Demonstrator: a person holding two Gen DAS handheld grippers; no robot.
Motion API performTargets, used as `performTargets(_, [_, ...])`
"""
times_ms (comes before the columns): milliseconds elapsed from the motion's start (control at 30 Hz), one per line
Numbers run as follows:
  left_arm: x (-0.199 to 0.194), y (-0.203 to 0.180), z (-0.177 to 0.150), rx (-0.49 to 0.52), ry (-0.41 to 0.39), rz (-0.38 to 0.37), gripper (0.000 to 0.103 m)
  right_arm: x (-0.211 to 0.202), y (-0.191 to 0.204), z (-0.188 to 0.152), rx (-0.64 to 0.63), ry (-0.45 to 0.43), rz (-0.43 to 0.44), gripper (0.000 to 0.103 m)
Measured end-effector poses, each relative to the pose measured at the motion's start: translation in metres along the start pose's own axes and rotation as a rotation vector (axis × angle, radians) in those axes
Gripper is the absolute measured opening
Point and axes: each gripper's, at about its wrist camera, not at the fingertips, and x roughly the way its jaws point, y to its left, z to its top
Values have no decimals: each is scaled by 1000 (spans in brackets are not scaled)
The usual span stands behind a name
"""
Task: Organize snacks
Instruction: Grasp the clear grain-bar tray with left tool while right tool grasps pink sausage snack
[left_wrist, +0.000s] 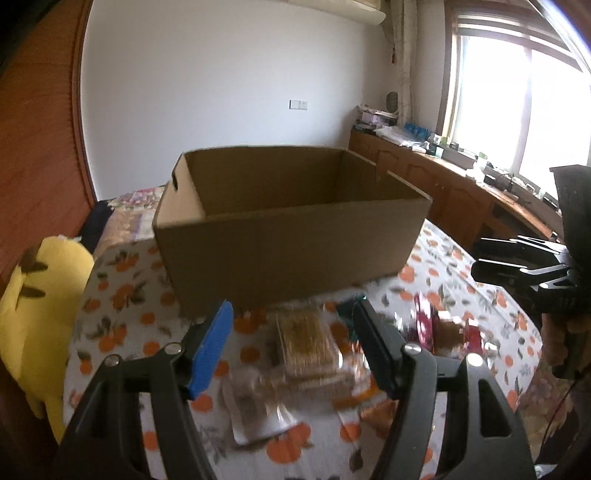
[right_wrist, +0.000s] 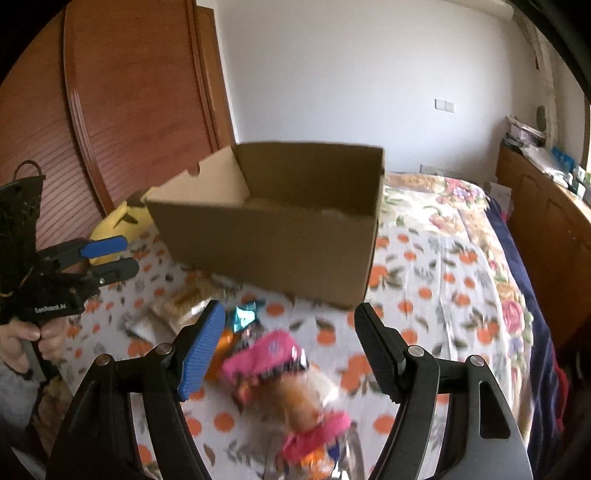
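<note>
Both claws spread, nothing pinched. Left claw (left_wrist: 291, 347) hangs over a clear-wrapped brown snack pack (left_wrist: 308, 345). Right claw (right_wrist: 290, 350) hangs over a pink-wrapped snack (right_wrist: 273, 354). Snacks lie loose on the orange-print bed cover (right_wrist: 443, 280), just in front of the open cardboard box (left_wrist: 291, 236). Frames blurred.

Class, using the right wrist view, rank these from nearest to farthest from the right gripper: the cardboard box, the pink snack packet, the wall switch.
1. pink snack packet: between the right gripper's open fingers.
2. cardboard box: beyond it, on the bedspread.
3. wall switch: far wall, upper right.
</note>
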Motion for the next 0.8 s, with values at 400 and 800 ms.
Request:
performTargets(400, [0, -11, -46, -13, 8, 39, 68, 14, -5, -68, 51, 20, -16, 74])
performTargets(800, [37, -21, -32, 7, 114, 2, 68, 18, -11, -78, 50, 62, 5, 74])
